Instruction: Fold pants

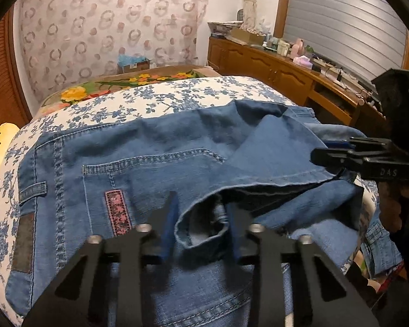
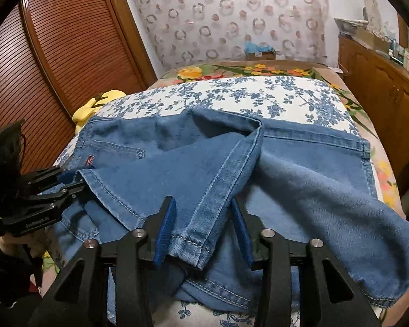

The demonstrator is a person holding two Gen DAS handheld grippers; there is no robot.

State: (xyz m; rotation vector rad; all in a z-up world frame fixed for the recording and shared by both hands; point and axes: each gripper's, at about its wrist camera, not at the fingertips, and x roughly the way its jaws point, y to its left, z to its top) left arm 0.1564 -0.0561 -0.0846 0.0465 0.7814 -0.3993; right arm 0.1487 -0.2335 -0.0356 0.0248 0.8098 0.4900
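Jeans (image 2: 300, 179), half folded: left gripper (image 1: 201, 223) and right gripper (image 2: 204, 226) both standing apart astride leg hems; loose folds risking slipping, unfolding.

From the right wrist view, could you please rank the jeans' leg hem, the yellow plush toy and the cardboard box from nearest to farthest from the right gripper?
1. Leg hem: between the open jaws of the right gripper.
2. Yellow plush toy: far left, at the bed's edge.
3. Cardboard box: beyond the bed, by the wall.
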